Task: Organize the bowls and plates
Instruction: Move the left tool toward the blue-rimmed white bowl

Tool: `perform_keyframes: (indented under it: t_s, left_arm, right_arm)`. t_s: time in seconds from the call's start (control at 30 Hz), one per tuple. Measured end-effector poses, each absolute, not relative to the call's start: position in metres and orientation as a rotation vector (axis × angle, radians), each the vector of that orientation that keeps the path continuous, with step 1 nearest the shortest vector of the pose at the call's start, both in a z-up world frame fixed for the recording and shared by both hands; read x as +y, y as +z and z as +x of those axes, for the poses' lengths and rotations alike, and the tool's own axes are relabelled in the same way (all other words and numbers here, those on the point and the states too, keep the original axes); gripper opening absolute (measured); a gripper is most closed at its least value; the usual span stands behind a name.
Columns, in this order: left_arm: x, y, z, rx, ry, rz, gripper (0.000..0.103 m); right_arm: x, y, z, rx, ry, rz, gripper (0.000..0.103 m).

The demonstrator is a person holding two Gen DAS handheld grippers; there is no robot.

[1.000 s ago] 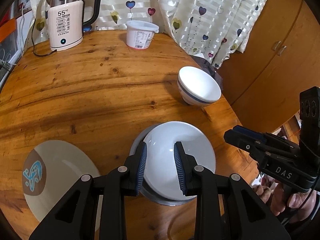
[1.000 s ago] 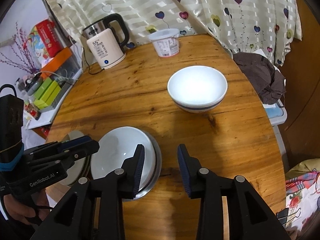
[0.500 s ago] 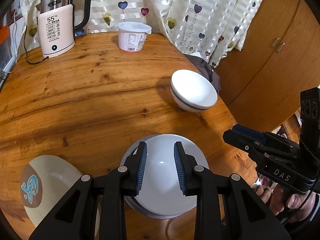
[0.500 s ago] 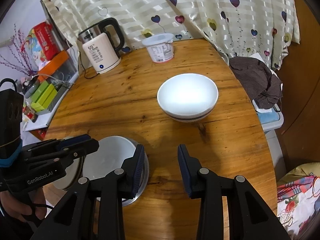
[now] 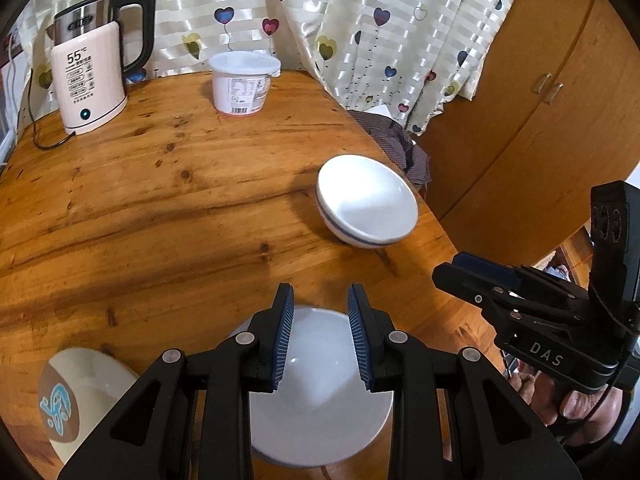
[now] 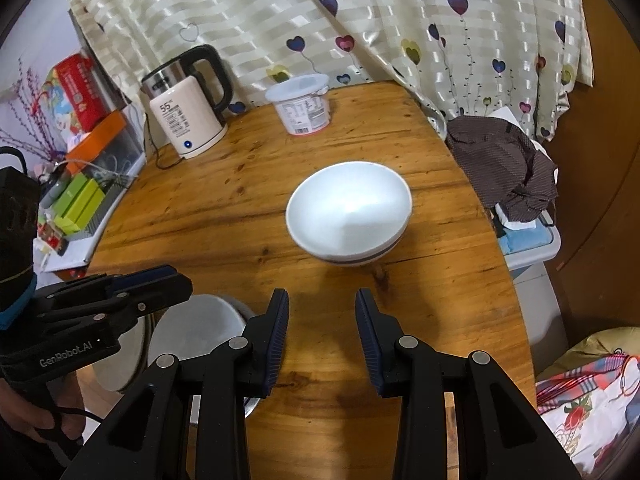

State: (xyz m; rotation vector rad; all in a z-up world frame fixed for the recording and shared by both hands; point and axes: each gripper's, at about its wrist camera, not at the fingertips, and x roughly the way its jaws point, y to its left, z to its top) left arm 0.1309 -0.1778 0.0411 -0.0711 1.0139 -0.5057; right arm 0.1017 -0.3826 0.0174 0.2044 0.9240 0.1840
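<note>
At the far left of the round wooden table (image 5: 168, 208), near its front edge, lies a cream plate (image 5: 86, 394) with a brown patch and a blue figure on it. Just to its right sits a white bowl (image 5: 320, 392) resting in a grey metal dish (image 6: 200, 322), whose rim shows more clearly from the right wrist view. The left gripper (image 5: 320, 334) hangs over this bowl with its jaws parted and nothing between the blue ribbed pads; the pads stand apart from the bowl's surface as far as can be told. Further back on the left an electric kettle (image 5: 94, 76) stands by the heart-patterned curtain (image 5: 360, 20), and a lidded white plastic tub (image 5: 242, 82) stands to its right. Toward the right side of the table, near its edge, sits a second white bowl with a blue band (image 6: 349, 213), upright and well apart from the first. The right gripper (image 6: 322, 334) hovers over bare wood in front of this bowl, its jaws likewise parted and empty. Beyond the table's right edge a dark brown cloth (image 6: 502, 168) lies crumpled on a box, and a wooden cabinet (image 5: 540, 128) fills the far right.
</note>
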Motion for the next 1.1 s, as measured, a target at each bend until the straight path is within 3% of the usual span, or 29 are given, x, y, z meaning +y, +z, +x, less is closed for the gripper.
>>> perform_keyframes:
  t_s: [1.1]
  left_arm:
    - [-0.219, 0.024, 0.205, 1.084, -0.542, -0.118, 0.029]
  right_arm:
    - [-0.415, 0.001, 0.158, 0.948, 0.121, 0.256, 0.034]
